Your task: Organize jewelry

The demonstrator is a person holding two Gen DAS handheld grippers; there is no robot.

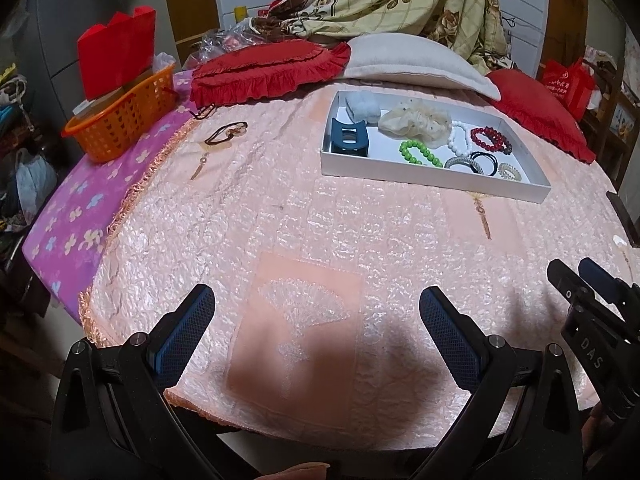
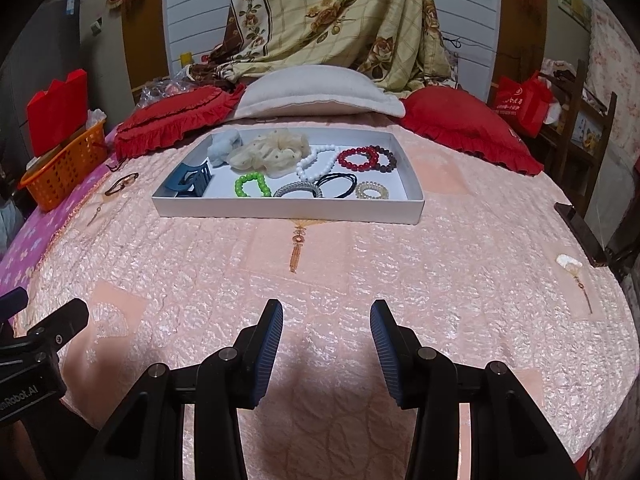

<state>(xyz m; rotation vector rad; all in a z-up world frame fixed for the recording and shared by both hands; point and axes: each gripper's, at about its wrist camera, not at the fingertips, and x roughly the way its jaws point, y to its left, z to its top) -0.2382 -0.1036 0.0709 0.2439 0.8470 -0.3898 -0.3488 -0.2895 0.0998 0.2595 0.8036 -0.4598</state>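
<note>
A white tray lies on the pink bedspread. It holds a blue hair claw, a cream scrunchie, green, white and red bead bracelets, and black hair ties. A brown bracelet lies loose on the bedspread, left of the tray. My left gripper is open and empty, low over the bed's near edge. My right gripper is open and empty, facing the tray from a distance.
An orange basket stands at the bed's left edge. Red cushions and a white pillow lie behind the tray. A dark phone lies at the right edge. The right gripper's body shows in the left wrist view.
</note>
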